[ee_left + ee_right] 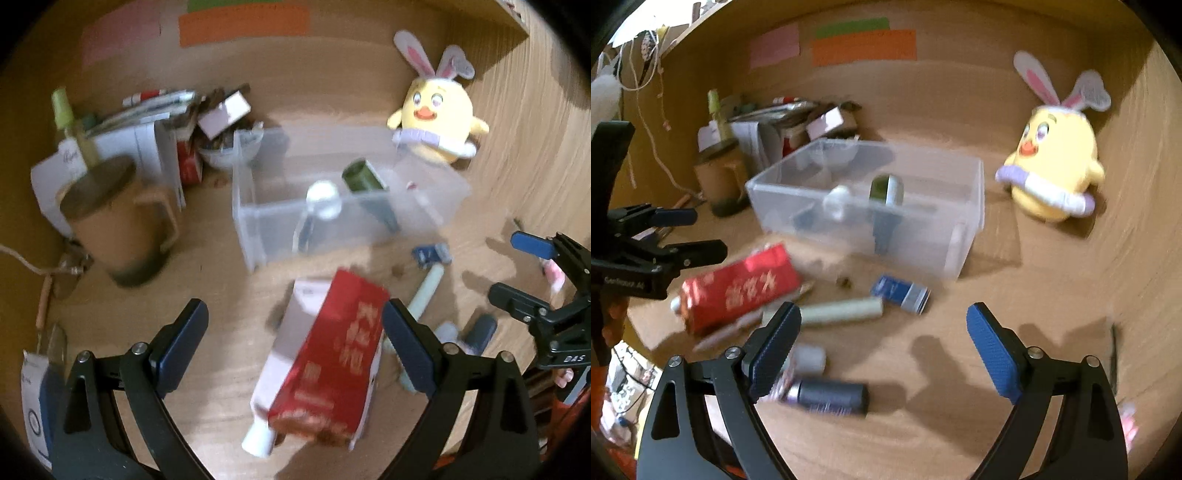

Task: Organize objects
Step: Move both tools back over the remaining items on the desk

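In the left wrist view, the left gripper (295, 350) is seen spread wide around a red and white carton (325, 362), which lies on the wooden desk (221, 280) between the jaws; whether either pad touches it cannot be told. A white cap is seen at the carton's near end. The clear plastic bin (258, 229) beyond already holds a green can (364, 177) and a white-capped item. If the jaws were closed off-centre, the carton could be twisted or crushed.

In the right wrist view, the right gripper (882, 350) is held wide and empty above the desk, near a dark cylinder (831, 397) and a pale green tube (842, 312). A small blue box (901, 293) lies just beside the bin. Labels are lost to motion blur.
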`<state>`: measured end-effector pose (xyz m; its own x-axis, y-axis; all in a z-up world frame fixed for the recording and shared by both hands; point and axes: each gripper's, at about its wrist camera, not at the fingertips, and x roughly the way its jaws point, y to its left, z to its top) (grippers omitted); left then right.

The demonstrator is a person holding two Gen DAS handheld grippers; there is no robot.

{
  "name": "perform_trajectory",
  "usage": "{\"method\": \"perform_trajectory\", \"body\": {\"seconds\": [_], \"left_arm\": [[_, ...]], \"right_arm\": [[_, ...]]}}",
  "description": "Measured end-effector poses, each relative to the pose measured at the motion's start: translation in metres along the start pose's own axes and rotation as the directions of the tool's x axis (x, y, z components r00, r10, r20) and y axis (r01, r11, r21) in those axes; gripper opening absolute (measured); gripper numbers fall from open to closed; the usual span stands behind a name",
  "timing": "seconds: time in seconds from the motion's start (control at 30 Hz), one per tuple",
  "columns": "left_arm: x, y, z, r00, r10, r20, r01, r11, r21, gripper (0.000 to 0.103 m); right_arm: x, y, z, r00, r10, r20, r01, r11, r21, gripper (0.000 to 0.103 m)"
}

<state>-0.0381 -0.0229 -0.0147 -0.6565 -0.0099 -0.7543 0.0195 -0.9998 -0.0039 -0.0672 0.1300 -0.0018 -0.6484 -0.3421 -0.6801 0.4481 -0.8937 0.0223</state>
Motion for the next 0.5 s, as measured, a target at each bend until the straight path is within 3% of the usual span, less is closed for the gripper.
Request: {"method": "perform_trajectory", "body": {"seconds": [0.17,0.27,0.5], "left_arm": [[0.001,-0.002,-0.020,1.000,0.010,-0.029,-0.010,1.000,0.002,0.096],[0.002,-0.004,-0.028,0.999,0.004,-0.038,-0.004,1.000,0.002,0.096],[0.006,-0.007,-0.044,0.997,0.010,-0.070,-0.009,1.000,0.012,0.096]], "right_arm": [[-0.003,0.004,-0.025,0.999,0.033,-0.042,-0.032,0.999,0.029,0.091],[-0.004,0.011,-0.034,0.998,0.036,-0.054,-0.035,0.999,0.030,0.097],[-0.002,0.041,-0.046,0.997,0.053,-0.058,-0.054,0.998,-0.018,0.101]]}}
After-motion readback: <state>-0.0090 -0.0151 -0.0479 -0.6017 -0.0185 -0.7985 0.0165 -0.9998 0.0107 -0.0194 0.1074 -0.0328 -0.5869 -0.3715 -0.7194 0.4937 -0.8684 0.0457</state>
